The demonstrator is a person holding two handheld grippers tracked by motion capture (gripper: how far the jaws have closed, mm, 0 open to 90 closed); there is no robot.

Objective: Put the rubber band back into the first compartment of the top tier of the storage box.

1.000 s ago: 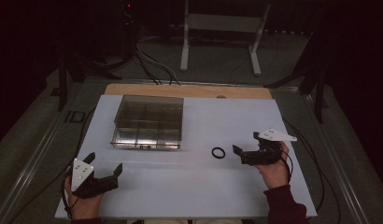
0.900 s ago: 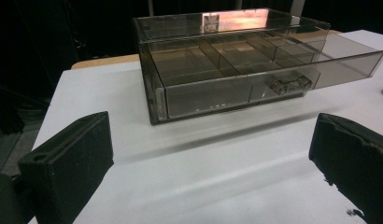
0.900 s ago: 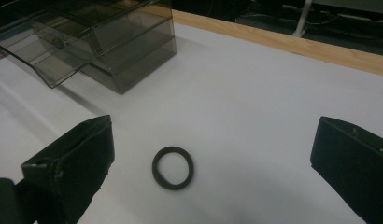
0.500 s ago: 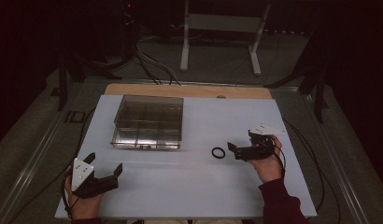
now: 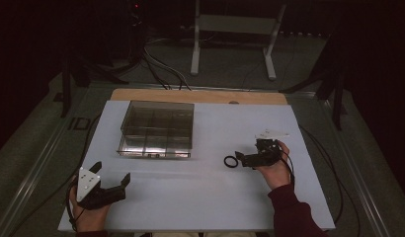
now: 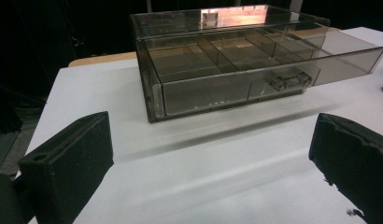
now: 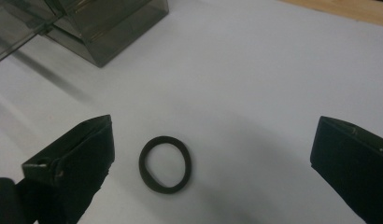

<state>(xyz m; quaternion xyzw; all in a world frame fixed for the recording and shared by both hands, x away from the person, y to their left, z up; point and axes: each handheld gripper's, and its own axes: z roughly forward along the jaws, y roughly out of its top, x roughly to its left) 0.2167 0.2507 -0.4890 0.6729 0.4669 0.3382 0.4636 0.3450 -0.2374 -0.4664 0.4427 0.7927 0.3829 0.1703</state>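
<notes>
White tabletop (image 5: 200,192), wooden edge (image 5: 200,96), dark room

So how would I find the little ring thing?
Start at the white table, then go to the right gripper, right of the clear divided box. The black ring lies flat just ahead of it, the only small round loop there.

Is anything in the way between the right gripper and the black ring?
Nothing visible. In the right gripper view the black ring lies flat on bare white table between the open jaws of the right gripper, nearer the left jaw and untouched. The clear compartment box sits well beyond it.
</notes>
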